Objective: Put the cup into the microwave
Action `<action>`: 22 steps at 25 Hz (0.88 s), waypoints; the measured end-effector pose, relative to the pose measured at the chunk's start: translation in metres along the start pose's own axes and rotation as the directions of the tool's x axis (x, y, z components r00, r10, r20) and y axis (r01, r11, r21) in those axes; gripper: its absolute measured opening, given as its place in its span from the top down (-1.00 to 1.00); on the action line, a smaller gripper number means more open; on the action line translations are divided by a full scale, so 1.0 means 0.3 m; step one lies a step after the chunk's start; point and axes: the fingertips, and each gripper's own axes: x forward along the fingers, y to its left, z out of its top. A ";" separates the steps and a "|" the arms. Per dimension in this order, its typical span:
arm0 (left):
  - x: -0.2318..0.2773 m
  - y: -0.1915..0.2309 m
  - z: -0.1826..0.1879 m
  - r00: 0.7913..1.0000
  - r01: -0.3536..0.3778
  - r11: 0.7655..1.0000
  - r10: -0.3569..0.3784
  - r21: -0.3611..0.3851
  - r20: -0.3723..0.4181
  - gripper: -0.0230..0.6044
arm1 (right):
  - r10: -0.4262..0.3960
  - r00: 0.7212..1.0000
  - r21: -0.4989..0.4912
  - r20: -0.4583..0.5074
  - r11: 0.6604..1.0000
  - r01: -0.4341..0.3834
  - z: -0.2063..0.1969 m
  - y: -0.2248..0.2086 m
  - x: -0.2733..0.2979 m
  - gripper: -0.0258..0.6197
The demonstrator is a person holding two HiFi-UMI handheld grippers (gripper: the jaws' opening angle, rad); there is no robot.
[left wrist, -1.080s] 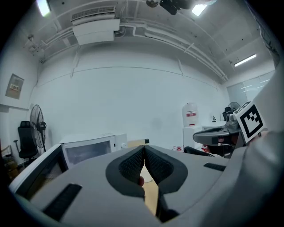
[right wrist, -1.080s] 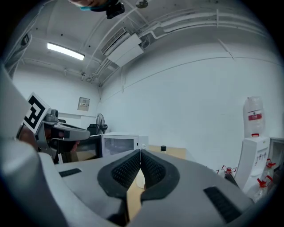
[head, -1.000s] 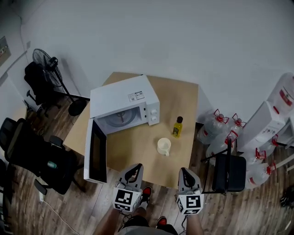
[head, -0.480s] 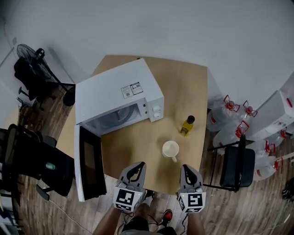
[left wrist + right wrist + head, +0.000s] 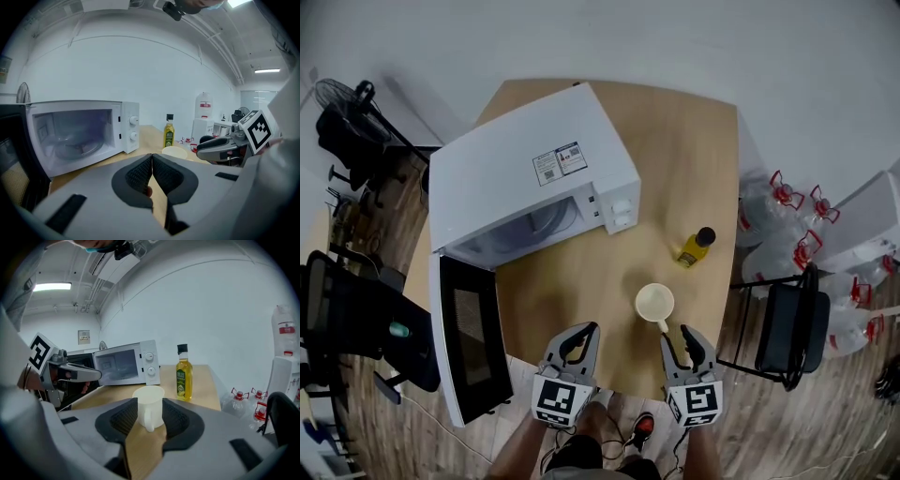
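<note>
A cream cup stands on the wooden table near its front edge, handle turned toward me. The white microwave sits at the left, its door swung open and the glass turntable bare. My right gripper is just short of the cup. Its jaws are opening, and the pads flank the cup without pressing on it. My left gripper hangs shut and empty at the table's front, left of the cup.
A yellow oil bottle stands behind the cup on the right. A black chair and several water jugs are right of the table. An office chair and a fan stand at the left.
Both grippers have come down and forward to the table's front edge. The right jaws went from shut to apart. The table and microwave now loom larger in the head view.
</note>
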 end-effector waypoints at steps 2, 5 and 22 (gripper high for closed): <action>0.009 0.002 -0.011 1.000 -0.001 1.000 0.001 -0.006 -0.008 0.85 | 0.019 1.000 0.003 -0.020 1.000 -0.019 -0.025 0.006 0.021 0.36; 0.024 0.009 -0.034 1.000 -0.004 1.000 0.004 -0.011 -0.022 0.85 | 0.038 0.998 0.002 -0.041 0.999 -0.038 -0.060 0.009 0.055 0.26; 0.065 0.055 -0.121 0.998 -0.015 0.999 0.012 -0.042 -0.062 0.85 | 0.022 0.995 -0.026 -0.097 0.999 -0.025 -0.153 -0.004 0.138 0.73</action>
